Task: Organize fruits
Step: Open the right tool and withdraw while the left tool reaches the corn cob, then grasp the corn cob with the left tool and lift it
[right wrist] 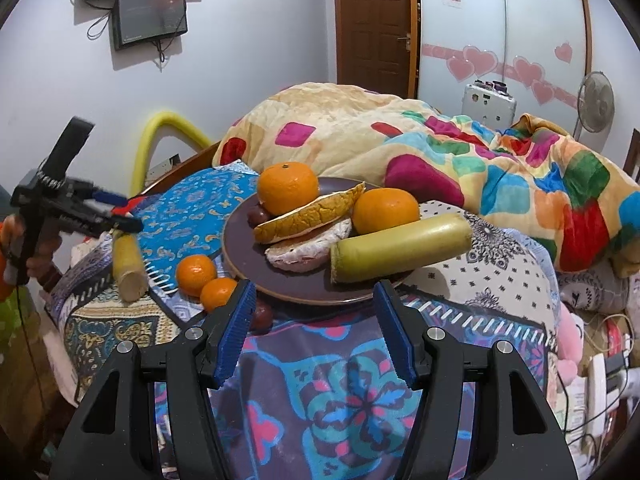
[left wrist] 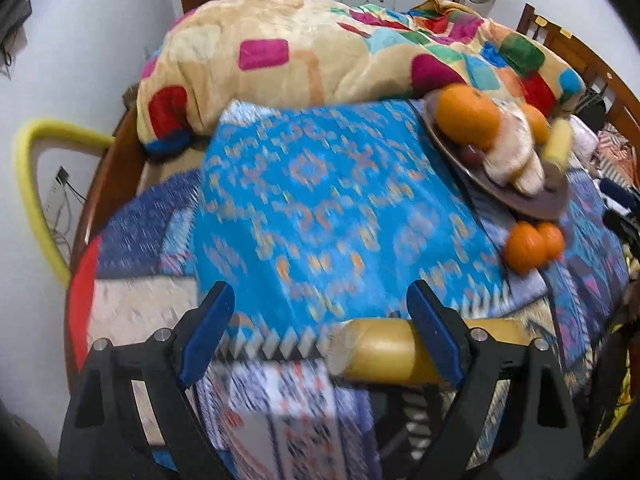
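Observation:
A dark round plate [right wrist: 248,256] on the bed holds two oranges [right wrist: 287,192], pomelo peel pieces [right wrist: 308,220], a dark small fruit and a yellow-green cane piece [right wrist: 400,246]. Two small oranges [right wrist: 196,274] lie beside the plate, with a dark fruit [right wrist: 262,316] just below them. A second yellow cane piece [left wrist: 384,354] lies on the bed beneath my open left gripper [left wrist: 320,332], close to its right finger; I cannot tell if they touch. It also shows in the right wrist view [right wrist: 126,264]. My right gripper [right wrist: 314,320] is open and empty before the plate's near rim.
A blue patterned cloth [left wrist: 328,200] covers the bed in front of the left gripper. A bunched colourful blanket [right wrist: 440,148] lies behind the plate. A yellow padded frame [left wrist: 30,184] stands at the bed's left. A fan [right wrist: 596,100] and a door [right wrist: 374,20] are beyond.

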Action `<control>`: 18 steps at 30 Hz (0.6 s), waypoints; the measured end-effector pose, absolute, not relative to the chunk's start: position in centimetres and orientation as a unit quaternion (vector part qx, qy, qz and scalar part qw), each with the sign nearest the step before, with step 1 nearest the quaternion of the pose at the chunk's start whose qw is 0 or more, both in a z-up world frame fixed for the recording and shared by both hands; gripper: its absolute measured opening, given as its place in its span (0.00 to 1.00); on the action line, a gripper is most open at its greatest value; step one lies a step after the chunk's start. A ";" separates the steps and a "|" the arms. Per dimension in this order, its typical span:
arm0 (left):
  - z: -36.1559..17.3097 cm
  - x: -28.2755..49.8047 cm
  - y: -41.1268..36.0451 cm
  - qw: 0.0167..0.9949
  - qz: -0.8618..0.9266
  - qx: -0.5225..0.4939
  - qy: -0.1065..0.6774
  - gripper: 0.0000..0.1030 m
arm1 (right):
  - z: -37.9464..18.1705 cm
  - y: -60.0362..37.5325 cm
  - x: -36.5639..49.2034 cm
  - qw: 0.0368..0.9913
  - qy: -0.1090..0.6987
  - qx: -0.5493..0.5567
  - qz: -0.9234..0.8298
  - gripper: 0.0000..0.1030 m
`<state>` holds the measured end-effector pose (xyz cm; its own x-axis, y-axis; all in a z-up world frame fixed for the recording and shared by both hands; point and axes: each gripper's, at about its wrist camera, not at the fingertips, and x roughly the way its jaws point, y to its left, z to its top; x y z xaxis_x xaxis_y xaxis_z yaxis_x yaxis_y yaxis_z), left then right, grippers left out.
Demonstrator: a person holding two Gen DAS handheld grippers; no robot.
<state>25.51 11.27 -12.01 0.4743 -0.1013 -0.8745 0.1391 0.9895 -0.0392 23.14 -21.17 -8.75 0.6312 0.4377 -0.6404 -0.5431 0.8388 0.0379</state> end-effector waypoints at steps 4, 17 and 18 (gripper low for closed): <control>-13.1 23.6 9.3 0.851 -0.055 0.042 0.520 0.86 | -8.8 -20.9 22.5 0.898 0.332 -0.077 0.278 0.56; -10.4 17.9 8.9 0.898 0.041 -0.029 0.438 0.90 | -9.8 -20.5 20.8 0.888 0.345 -0.062 0.299 0.63; -10.4 17.4 8.9 0.898 0.047 -0.032 0.437 0.90 | -9.8 -20.5 20.6 0.889 0.343 -0.067 0.297 0.63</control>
